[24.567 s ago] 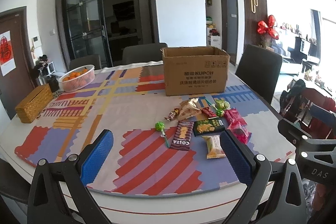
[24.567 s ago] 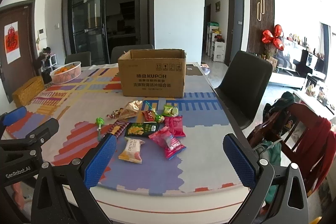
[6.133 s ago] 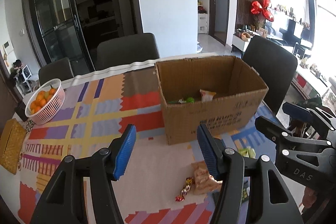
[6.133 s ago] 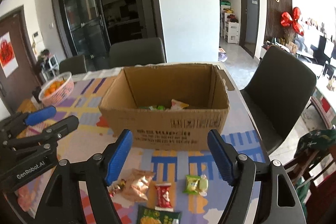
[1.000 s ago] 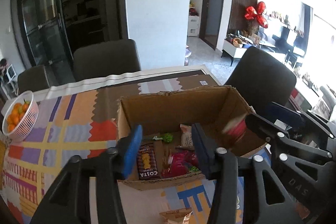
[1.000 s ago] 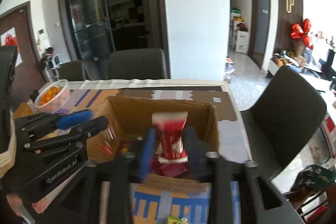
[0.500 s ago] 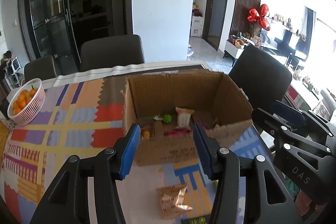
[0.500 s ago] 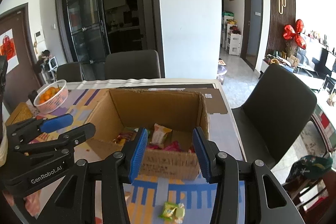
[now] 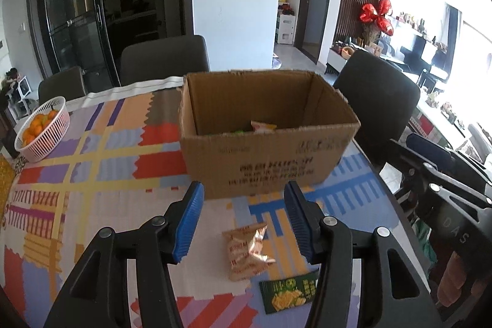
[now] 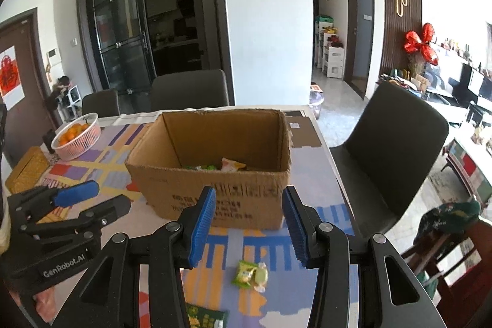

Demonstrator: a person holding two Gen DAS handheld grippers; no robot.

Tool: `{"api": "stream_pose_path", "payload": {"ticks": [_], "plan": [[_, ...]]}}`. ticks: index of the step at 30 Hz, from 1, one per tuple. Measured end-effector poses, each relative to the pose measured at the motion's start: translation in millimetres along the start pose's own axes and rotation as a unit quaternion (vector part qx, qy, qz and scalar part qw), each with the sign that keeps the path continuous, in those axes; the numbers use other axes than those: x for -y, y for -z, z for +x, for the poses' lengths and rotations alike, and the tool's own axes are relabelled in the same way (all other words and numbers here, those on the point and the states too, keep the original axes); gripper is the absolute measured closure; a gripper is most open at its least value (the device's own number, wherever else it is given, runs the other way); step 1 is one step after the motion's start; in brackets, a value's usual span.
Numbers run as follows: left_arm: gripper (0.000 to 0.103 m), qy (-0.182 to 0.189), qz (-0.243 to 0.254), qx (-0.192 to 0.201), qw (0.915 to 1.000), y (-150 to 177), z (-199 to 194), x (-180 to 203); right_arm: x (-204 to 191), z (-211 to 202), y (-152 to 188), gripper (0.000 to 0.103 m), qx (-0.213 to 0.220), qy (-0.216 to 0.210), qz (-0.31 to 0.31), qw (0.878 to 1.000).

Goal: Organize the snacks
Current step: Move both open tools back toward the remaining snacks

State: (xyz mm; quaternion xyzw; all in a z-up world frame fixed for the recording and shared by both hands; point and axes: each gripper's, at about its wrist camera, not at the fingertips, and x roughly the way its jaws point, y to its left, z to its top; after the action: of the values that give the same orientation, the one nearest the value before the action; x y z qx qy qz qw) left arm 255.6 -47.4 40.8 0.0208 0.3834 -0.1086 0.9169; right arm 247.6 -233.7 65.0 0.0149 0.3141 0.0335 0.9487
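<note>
Both sets of jaws are spread wide and carrying nothing. The tan snack pack (image 9: 247, 251) lies on the counter (image 9: 92, 174) right below the left gripper (image 9: 244, 222), long axis running away toward the cardboard box (image 9: 264, 140) (already some snacks in it). The green candy (image 10: 249, 272) sits under the right gripper (image 10: 249, 228), so each has its own nearest target

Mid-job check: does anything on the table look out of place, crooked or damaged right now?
Nothing looks damaged or spilled. Three snacks lie loose on the tablecloth outside the cardboard box: a crinkled gold packet, a dark green cracker pack and a small green candy pack. Both the left gripper and the right gripper are open and empty.
</note>
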Motion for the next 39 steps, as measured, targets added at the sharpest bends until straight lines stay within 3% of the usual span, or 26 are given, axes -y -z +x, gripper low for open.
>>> {"api": "stream_pose_path", "payload": {"ticks": [7, 22, 39], "plan": [[0.048, -0.008, 0.004, -0.024, 0.9997, 25.3, 12.9, 2.4, 3.7, -0.8, 24.3, 0.057, -0.017, 0.011, 0.008, 1.000], [0.048, -0.002, 0.002, -0.098, 0.9951, 74.4, 58.8, 0.0, 14.5, 43.4, 82.9, 0.057, -0.108, 0.015, 0.032, 0.993], [0.048, 0.002, -0.014, -0.122, 0.9924, 80.9, 93.6, -3.4, 21.6, 88.6, 111.7, 0.059, -0.171, 0.013, 0.047, 0.984]]}}
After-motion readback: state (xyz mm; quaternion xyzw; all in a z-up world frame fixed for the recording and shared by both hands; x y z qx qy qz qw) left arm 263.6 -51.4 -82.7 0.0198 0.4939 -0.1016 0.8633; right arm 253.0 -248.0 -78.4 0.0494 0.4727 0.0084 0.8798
